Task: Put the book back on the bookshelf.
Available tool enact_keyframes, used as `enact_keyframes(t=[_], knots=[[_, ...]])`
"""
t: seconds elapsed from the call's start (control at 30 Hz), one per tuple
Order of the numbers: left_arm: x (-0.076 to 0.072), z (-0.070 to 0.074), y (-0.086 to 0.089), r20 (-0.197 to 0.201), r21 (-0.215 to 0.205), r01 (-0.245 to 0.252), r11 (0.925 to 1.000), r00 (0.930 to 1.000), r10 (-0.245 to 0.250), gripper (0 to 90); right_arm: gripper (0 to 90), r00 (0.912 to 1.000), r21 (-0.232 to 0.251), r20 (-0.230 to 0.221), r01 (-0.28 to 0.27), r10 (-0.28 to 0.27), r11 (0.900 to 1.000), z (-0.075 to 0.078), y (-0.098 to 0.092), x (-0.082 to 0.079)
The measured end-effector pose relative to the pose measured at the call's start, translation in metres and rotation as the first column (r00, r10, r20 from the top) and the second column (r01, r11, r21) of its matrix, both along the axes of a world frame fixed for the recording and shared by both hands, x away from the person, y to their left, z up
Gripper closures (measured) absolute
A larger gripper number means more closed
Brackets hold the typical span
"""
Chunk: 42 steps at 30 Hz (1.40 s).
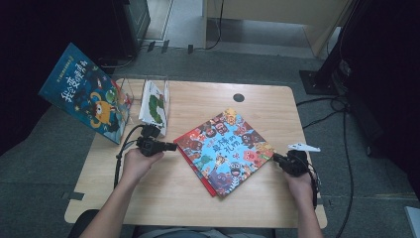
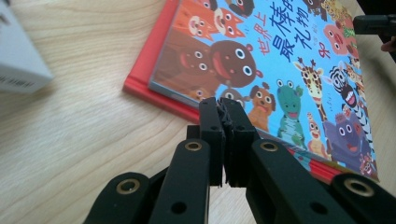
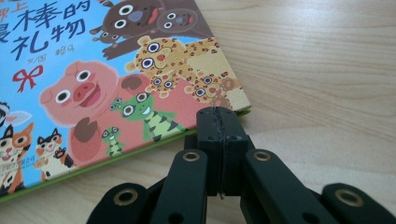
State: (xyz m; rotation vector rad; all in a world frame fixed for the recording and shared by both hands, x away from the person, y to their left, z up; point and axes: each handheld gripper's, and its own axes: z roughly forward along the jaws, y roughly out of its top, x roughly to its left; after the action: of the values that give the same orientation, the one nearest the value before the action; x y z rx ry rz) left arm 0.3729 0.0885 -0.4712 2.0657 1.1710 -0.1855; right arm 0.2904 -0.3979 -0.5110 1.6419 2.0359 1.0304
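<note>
L gripper & R gripper, both jaws closed empty, flank animal book btwn them.

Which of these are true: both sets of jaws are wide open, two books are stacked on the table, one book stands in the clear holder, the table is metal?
1. Both sets of jaws are wide open. False: left gripper and right gripper are shut.
2. An animal picture book lies on a red book. True.
3. A book stands in the clear holder. True.
4. The table is metal. False: wood-grained.
</note>
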Motion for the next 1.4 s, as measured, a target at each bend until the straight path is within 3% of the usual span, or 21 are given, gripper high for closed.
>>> enact_keyframes(t=[0.53,0.63,0.8,0.93,1.17,1.3,1.4], knots=[[-0.013,-0.010,0.021,-0.008,0.019,-0.068,0.9975,0.9977,0.068,88.8,90.0,0.9998,0.044,-0.008,0.017,-0.017,0.999,-0.001,0.003,0.035],[-0.013,-0.012,0.022,-0.007,0.023,-0.082,0.9964,0.9966,0.082,88.7,90.0,0.9995,0.057,-0.026,0.019,-0.017,0.998,-0.002,0.005,0.043],[-0.014,-0.017,0.021,0.002,0.038,-0.091,0.9951,0.9959,0.091,88.4,90.0,0.9991,0.051,-0.042,-0.005,0.007,0.999,-0.003,0.016,0.056],[-0.018,-0.022,0.021,-0.007,0.047,-0.094,0.9945,0.9955,0.094,88.4,90.0,0.9970,0.033,-0.052,-0.055,0.057,0.998,-0.005,0.030,0.065],[-0.022,-0.029,0.014,-0.022,0.068,-0.080,0.9945,0.9964,0.081,88.4,90.0,0.9950,0.006,-0.054,-0.084,0.085,0.996,-0.003,0.043,0.072],[-0.024,-0.030,0.008,-0.008,0.091,-0.077,0.9929,0.9969,0.078,89.4,90.0,0.9944,0.017,-0.059,-0.086,0.087,0.996,-0.002,0.042,0.072],[-0.026,-0.029,0.009,-0.026,0.074,-0.070,0.9949,0.9971,0.072,90.0,90.0,0.9948,0.030,-0.044,-0.090,0.091,0.995,-0.001,0.041,0.071]])
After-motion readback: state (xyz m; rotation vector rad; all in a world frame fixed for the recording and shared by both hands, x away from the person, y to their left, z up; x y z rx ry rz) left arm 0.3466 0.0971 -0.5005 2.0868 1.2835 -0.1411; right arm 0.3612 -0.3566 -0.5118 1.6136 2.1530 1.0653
